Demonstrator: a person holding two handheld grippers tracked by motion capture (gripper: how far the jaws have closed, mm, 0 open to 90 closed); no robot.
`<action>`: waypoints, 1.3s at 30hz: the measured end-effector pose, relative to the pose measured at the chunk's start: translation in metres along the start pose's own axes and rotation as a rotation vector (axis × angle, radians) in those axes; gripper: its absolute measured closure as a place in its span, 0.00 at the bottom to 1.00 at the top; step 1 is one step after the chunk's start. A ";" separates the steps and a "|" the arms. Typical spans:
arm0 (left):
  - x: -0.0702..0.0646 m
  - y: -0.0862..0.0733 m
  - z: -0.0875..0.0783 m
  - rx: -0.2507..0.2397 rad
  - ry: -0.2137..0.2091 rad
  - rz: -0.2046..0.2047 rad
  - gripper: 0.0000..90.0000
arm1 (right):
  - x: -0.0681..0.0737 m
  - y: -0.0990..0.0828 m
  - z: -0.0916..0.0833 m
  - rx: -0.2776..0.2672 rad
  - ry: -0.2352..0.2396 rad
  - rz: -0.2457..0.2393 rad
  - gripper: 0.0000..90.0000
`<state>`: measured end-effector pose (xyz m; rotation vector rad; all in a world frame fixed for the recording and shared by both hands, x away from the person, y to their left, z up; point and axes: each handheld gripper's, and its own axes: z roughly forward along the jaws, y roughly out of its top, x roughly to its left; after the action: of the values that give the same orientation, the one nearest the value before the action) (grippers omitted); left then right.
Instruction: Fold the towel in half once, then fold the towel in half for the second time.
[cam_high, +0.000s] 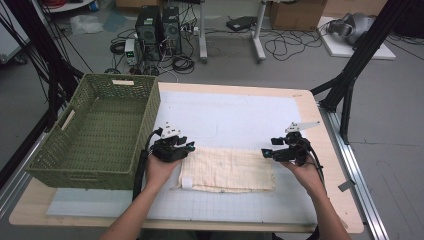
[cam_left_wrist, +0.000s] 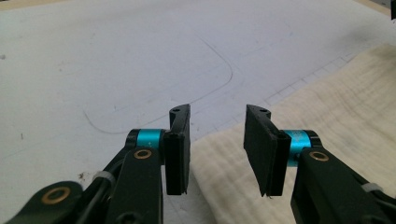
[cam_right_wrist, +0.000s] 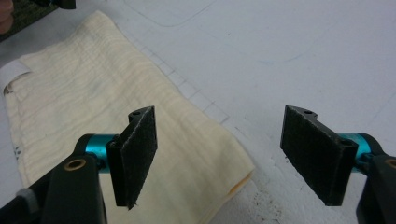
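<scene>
High view: a folded cream cloth (cam_high: 227, 170) is being presented flat on the white mat (cam_high: 240, 120), towards six o'clock on the table (cam_high: 320, 125), and the two tongs are being stationed at its short ends, seemingly so that both far corners can be taken at once. The left gripper (cam_high: 189, 146) is being held at the cloth's nine o'clock end, the right gripper (cam_high: 266, 153) at its three o'clock end, each supported from below by a hand. In the left gripper view the jaws are being kept moderately parted with nothing between them, poised over the cloth's corner (cam_left_wrist: 243, 154), where fabric meets bare mat. In the right gripper view the jaws are being held wider apart, also empty, with the cloth's folded corner (cam_right_wrist: 201, 168) lying beneath the gap, nearer the left jaw. A small white label (cam_high: 186, 183) is being left exposed at the cloth's seven o'clock corner. The green woven basket (cam_high: 100, 130) is being kept at nine o'clock, beside the left hand, probably as the cloth's destination. Judging from the symmetrical stance, another fold or a lift is being prepared, though neither corner is yet being pinched.
</scene>
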<state>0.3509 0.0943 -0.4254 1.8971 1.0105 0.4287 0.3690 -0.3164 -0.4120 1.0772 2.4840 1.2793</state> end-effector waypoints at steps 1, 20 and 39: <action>0.000 0.000 0.001 0.006 0.000 -0.002 0.68 | 0.001 0.000 0.001 0.002 0.003 -0.001 0.31; 0.007 -0.009 0.017 0.107 0.010 -0.002 0.63 | -0.006 -0.003 0.012 0.062 -0.009 -0.008 0.42; 0.010 -0.010 0.022 0.128 0.041 -0.052 0.76 | -0.006 -0.014 0.025 0.132 -0.024 -0.045 0.74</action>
<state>0.3666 0.0924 -0.4471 1.9776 1.1346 0.3818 0.3771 -0.3091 -0.4393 1.0519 2.5903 1.0964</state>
